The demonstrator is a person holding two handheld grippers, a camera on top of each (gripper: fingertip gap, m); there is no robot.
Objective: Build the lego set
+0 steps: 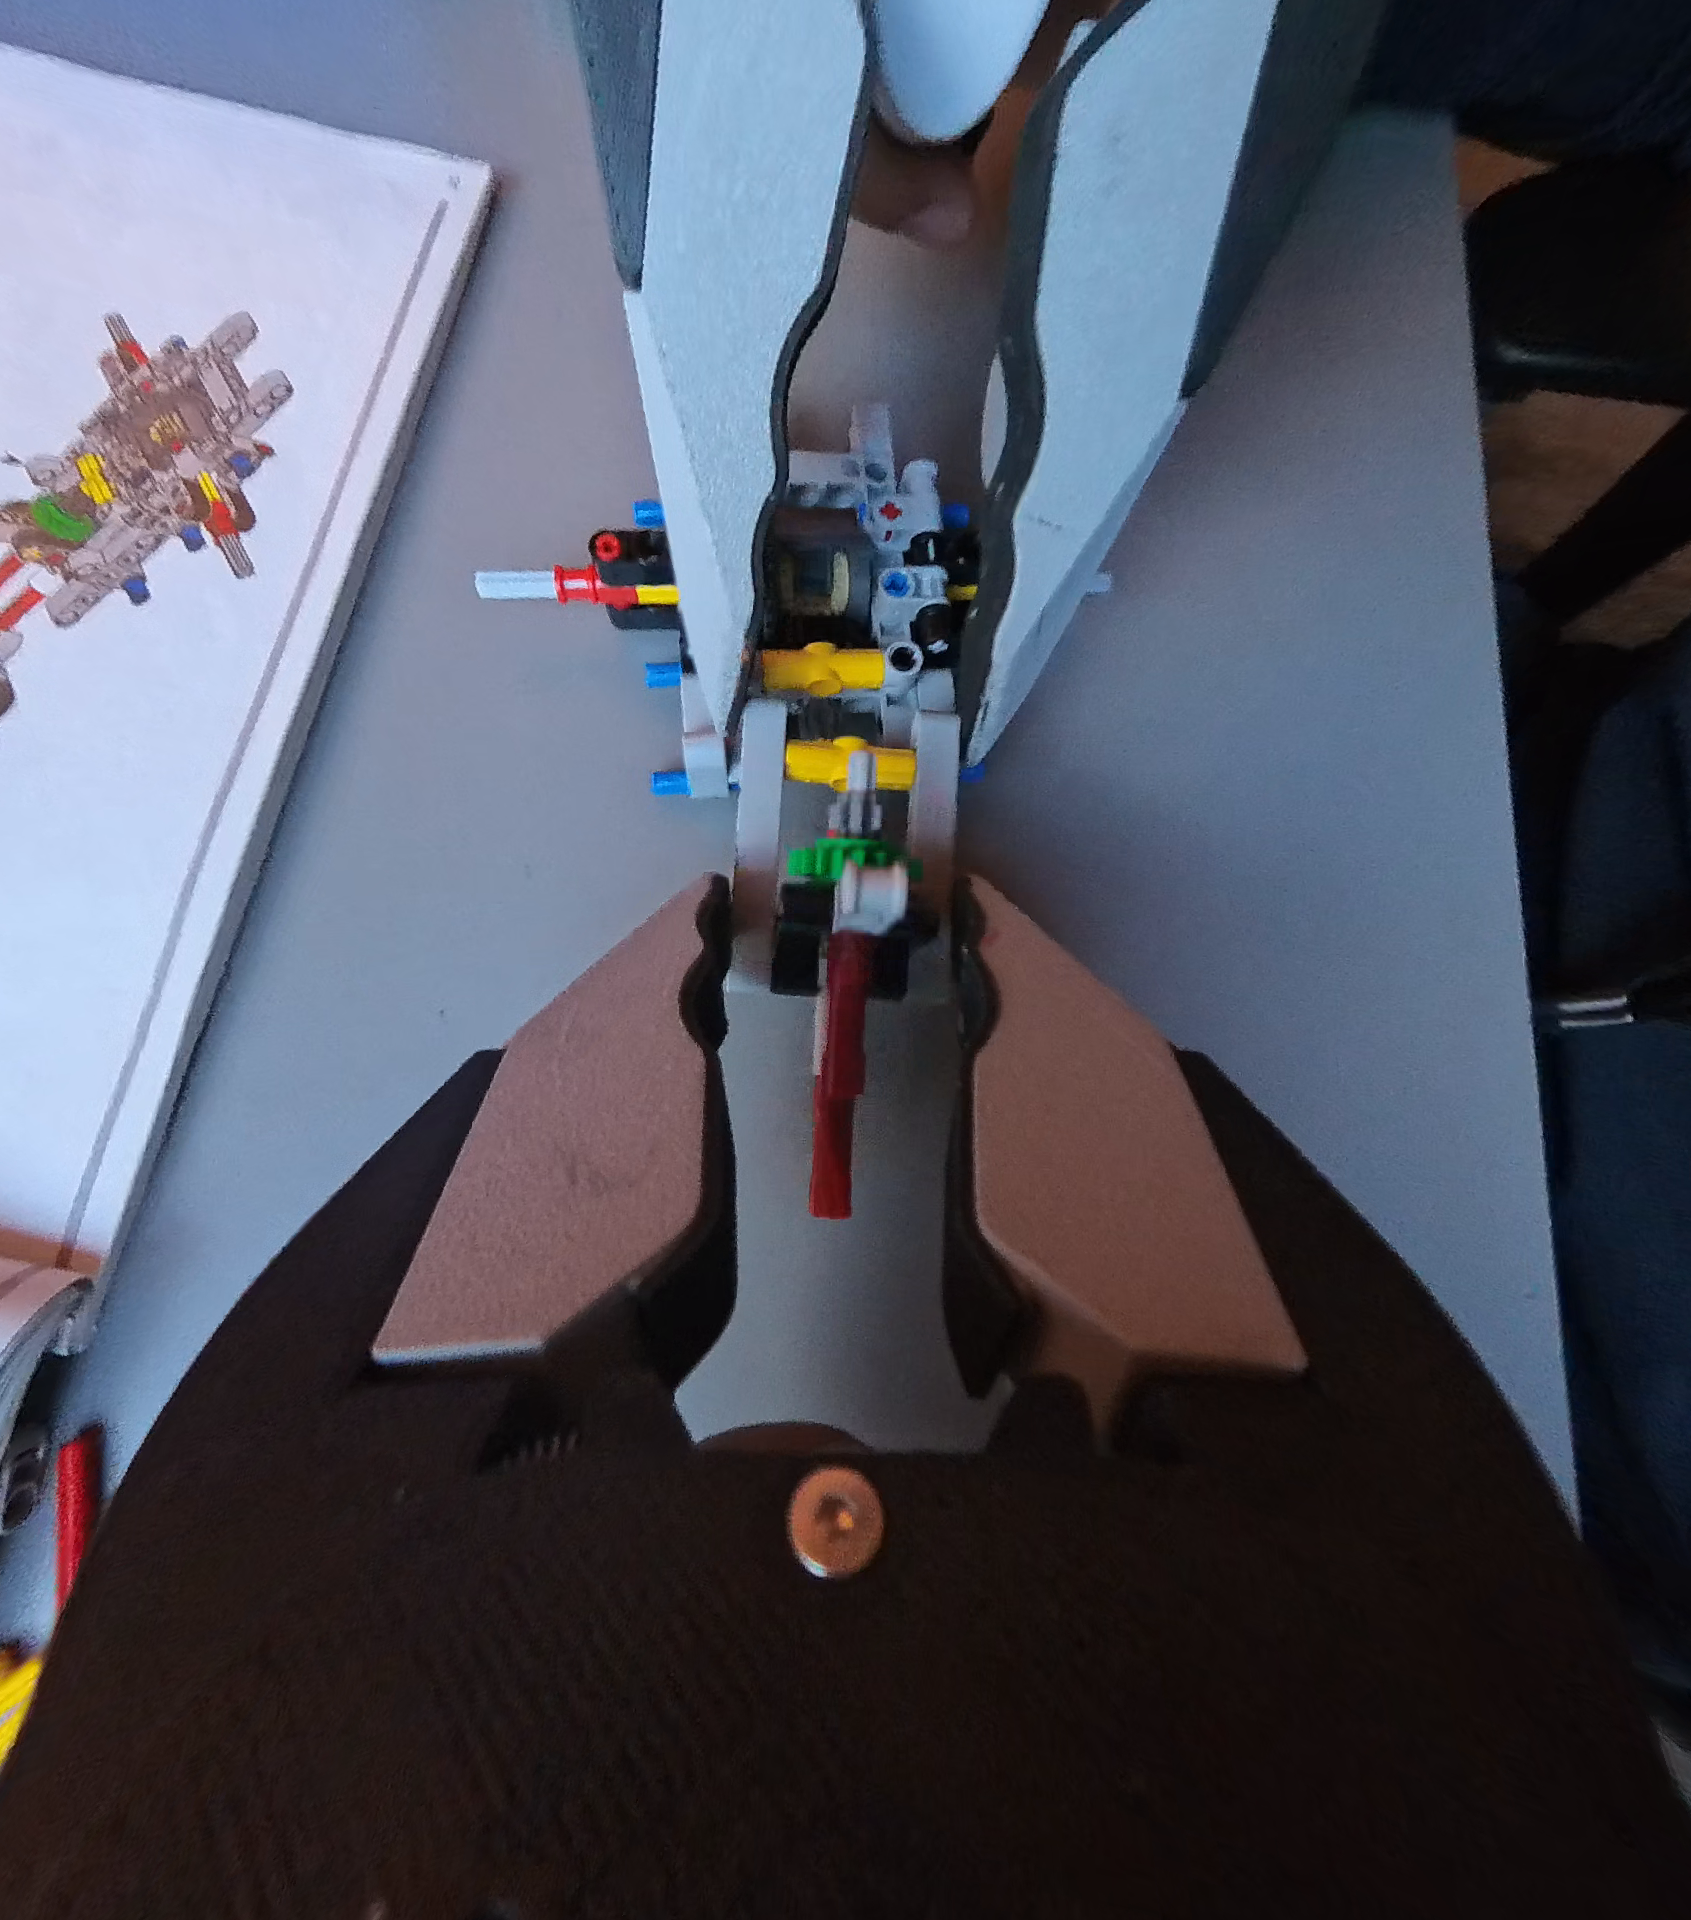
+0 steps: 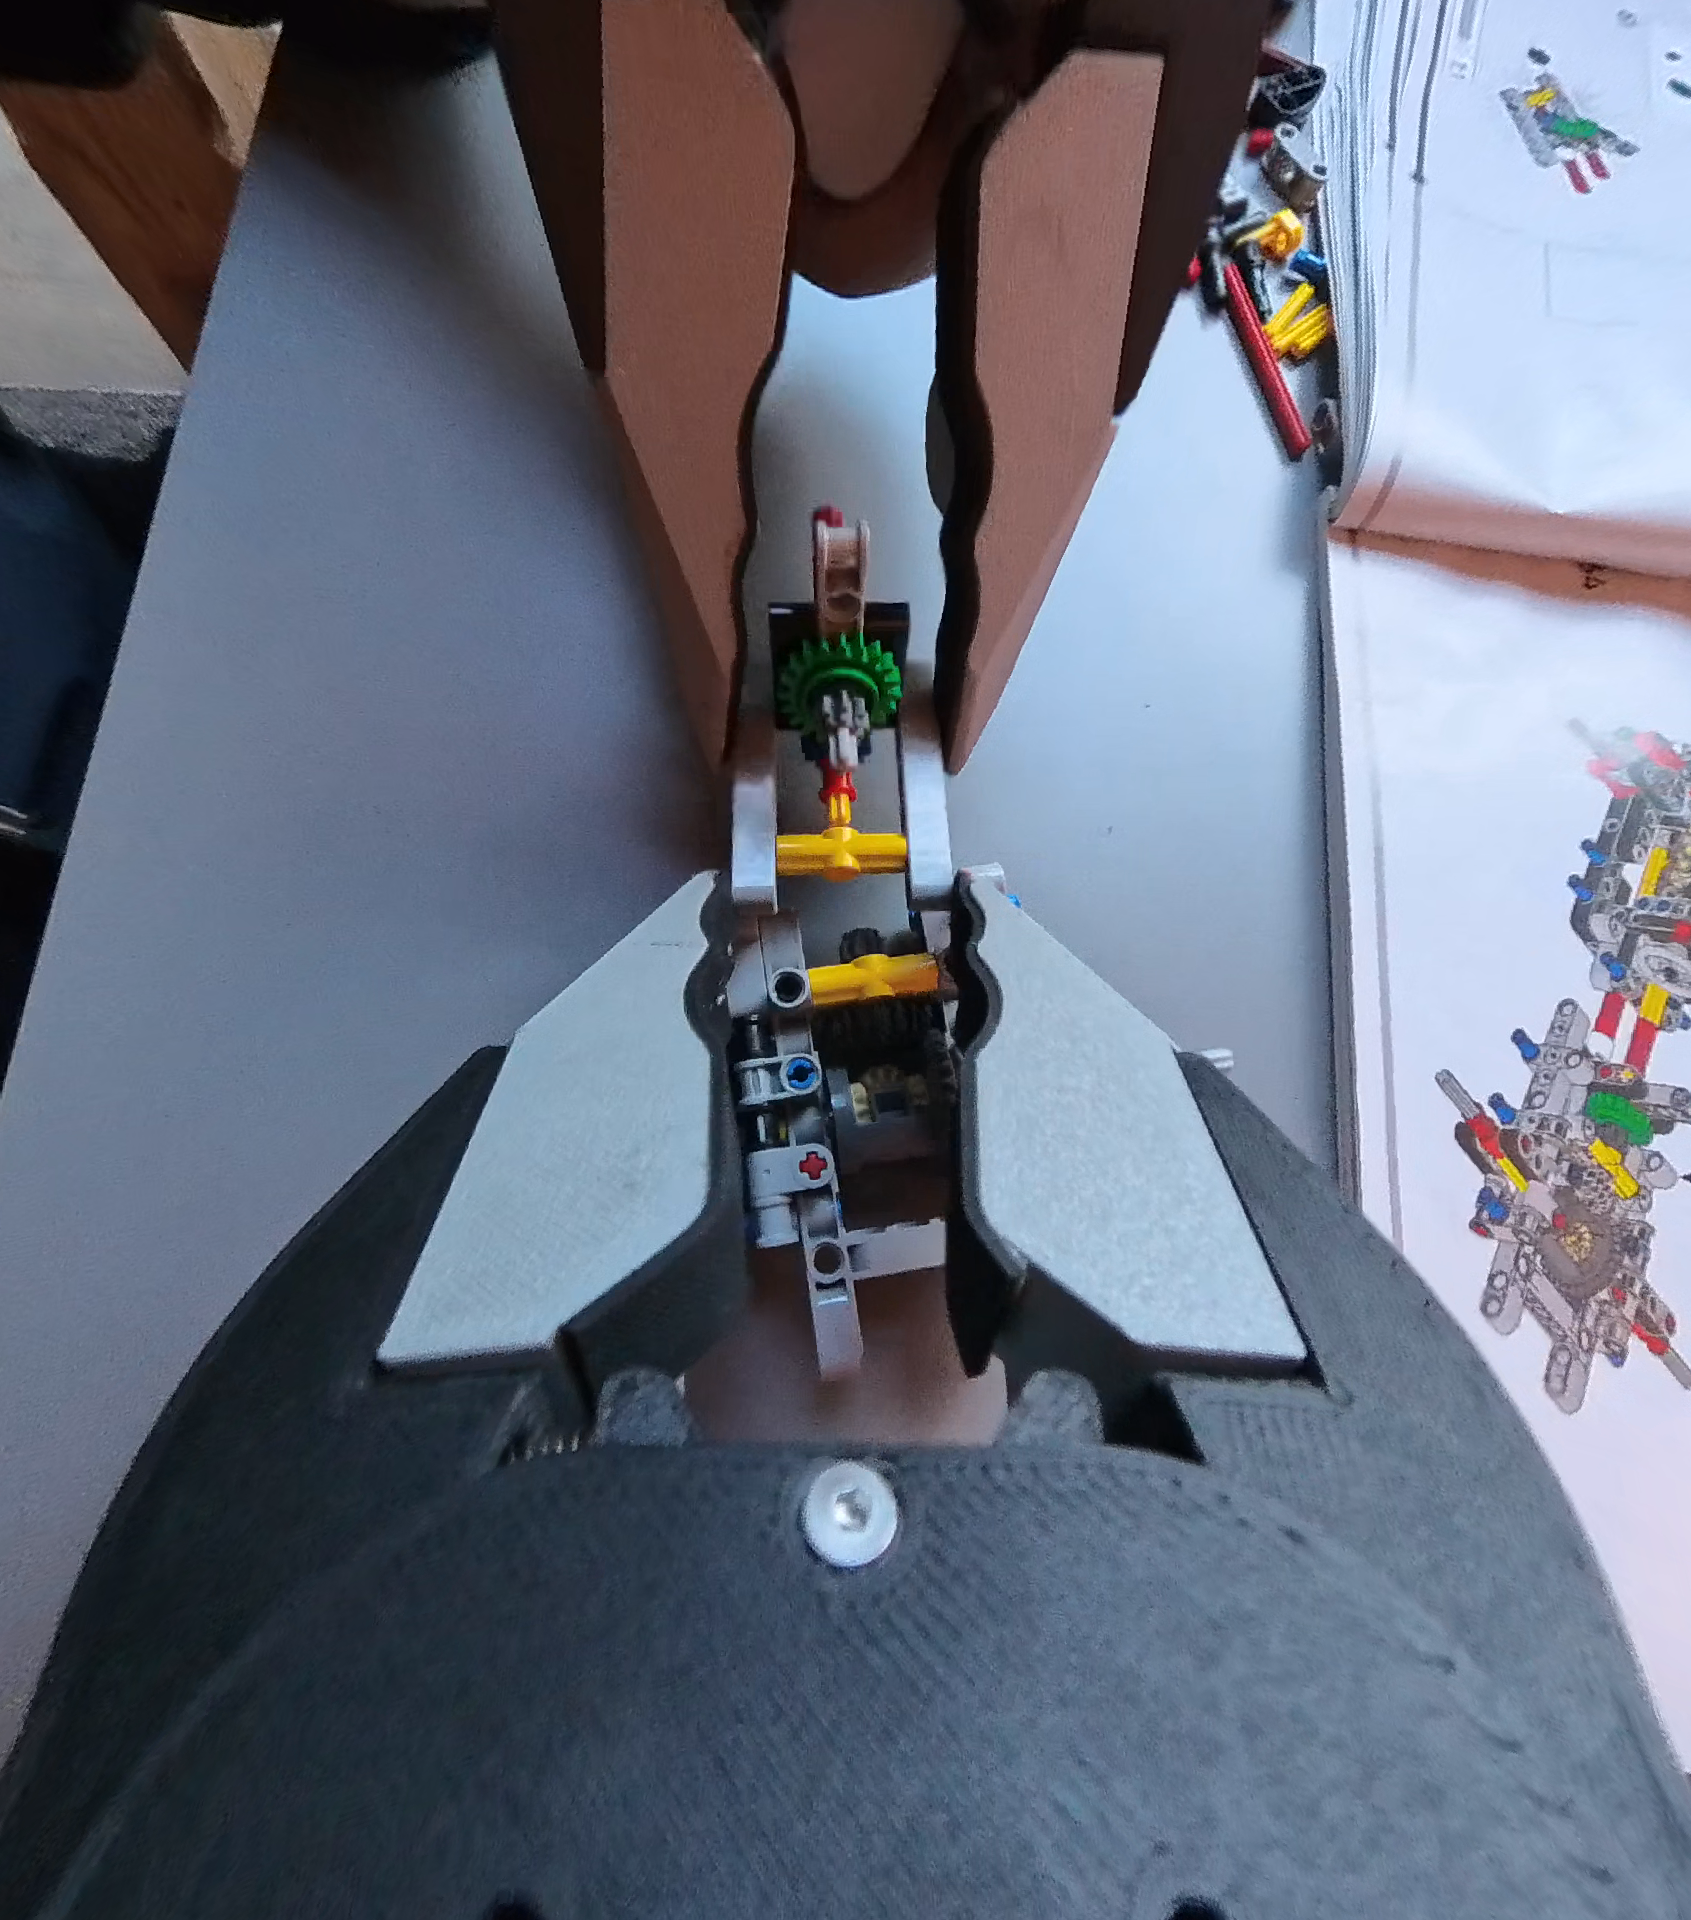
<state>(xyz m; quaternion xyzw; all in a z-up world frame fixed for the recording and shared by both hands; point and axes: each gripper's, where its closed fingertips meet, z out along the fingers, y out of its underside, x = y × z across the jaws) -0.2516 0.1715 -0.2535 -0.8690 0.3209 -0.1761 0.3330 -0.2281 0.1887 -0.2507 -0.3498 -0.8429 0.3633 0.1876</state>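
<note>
Gripping opposite ends of 1 grey brick-built gear assembly (image 1: 846, 727), the 2 grippers face each other tip to tip above the grey table (image 1: 405, 935). Left gripper (image 1: 841, 925), with brown fingers, pinches the narrow end carrying the green gear (image 2: 839, 681) and dark red axle (image 1: 841, 1081). Right gripper (image 2: 841, 935), with grey fingers, clamps the bulkier gearbox end, pads pressed on both sides. An open instruction booklet (image 2: 1547, 935) lies well right of the right gripper; loose parts (image 2: 1267, 281) sit beside the booklet.

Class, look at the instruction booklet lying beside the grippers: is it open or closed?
Open. The instruction booklet lies spread flat on the grey table, printed assembly diagrams facing up, with its centre fold visible between two exposed pages.
</note>
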